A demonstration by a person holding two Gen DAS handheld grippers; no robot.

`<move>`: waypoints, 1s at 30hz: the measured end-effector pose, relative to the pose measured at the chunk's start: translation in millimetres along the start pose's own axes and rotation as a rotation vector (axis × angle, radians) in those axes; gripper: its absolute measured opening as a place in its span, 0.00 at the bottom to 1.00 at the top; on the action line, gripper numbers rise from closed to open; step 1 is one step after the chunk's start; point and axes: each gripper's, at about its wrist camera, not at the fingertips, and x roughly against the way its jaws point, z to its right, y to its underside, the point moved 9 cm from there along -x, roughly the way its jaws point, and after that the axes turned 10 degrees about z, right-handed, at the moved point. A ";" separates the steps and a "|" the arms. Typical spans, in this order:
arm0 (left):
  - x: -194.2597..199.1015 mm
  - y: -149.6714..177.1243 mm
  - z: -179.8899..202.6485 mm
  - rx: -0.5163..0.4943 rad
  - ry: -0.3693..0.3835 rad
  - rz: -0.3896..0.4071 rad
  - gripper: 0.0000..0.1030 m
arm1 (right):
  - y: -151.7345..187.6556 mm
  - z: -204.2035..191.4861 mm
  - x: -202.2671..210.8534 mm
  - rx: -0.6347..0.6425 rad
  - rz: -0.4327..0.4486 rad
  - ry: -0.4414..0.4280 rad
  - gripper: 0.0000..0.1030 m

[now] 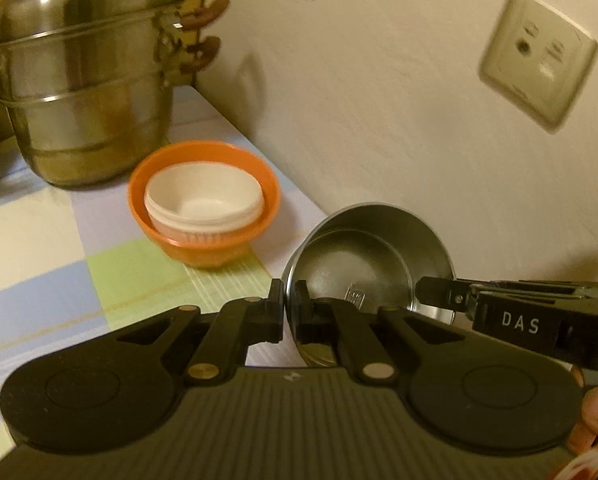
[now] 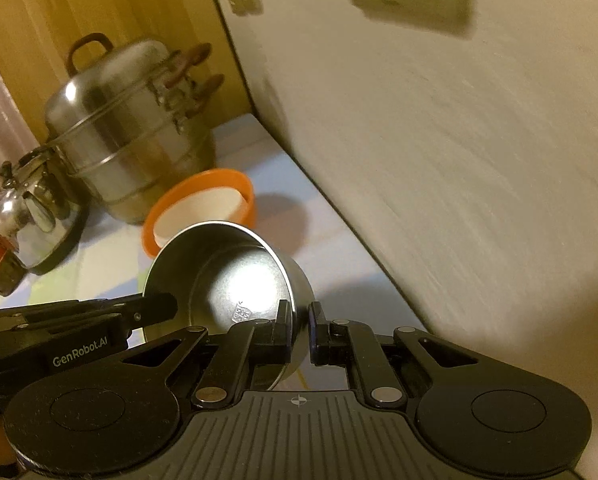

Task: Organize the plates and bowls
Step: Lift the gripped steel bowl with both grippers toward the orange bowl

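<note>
Left hand-held gripper [image 1: 289, 304] and right hand-held gripper [image 2: 300, 320], marked "DAS" and "GenRobot.AI", clamp steel bowl [image 1: 369, 258]

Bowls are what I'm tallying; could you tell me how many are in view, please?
4 at least: orange bowl on the table, white bowl nested inside it, apparently stacked; two nested steel bowls held by both grippers. More may be hidden.

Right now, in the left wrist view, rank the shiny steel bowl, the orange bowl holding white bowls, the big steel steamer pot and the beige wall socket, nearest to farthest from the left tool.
1. Shiny steel bowl: its rim is clamped in the left tool.
2. Orange plastic bowl with white bowls nested inside: ahead, left.
3. Big steel steamer pot: far left, behind the orange bowl.
Beige wall socket: upper right on the wall; too close to call against the pot.
</note>
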 end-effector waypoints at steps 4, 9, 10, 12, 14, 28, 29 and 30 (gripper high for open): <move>-2.0 -18.6 -10.7 0.015 -0.016 0.030 0.04 | -16.1 -14.9 -7.8 0.025 0.016 -0.016 0.08; -8.2 -38.4 -26.8 0.034 -0.034 0.054 0.04 | -34.2 -30.8 -23.4 0.057 0.030 -0.034 0.08; -9.4 -40.4 -29.4 0.037 -0.037 0.057 0.04 | -37.6 -33.4 -26.5 0.066 0.033 -0.037 0.08; -10.9 -45.1 -34.8 0.051 -0.041 0.064 0.04 | -43.7 -37.3 -31.5 0.077 0.039 -0.042 0.08; -13.8 -48.2 -41.8 0.065 -0.043 0.070 0.04 | -49.9 -41.8 -37.0 0.092 0.045 -0.049 0.08; -26.1 -70.0 -71.6 0.135 -0.085 0.122 0.04 | -73.4 -64.9 -71.2 0.159 0.071 -0.079 0.07; -27.7 -71.3 -73.5 0.141 -0.086 0.125 0.04 | -75.2 -66.0 -73.8 0.166 0.074 -0.081 0.07; -29.2 -72.4 -75.7 0.146 -0.087 0.128 0.04 | -76.9 -67.1 -75.7 0.171 0.077 -0.082 0.07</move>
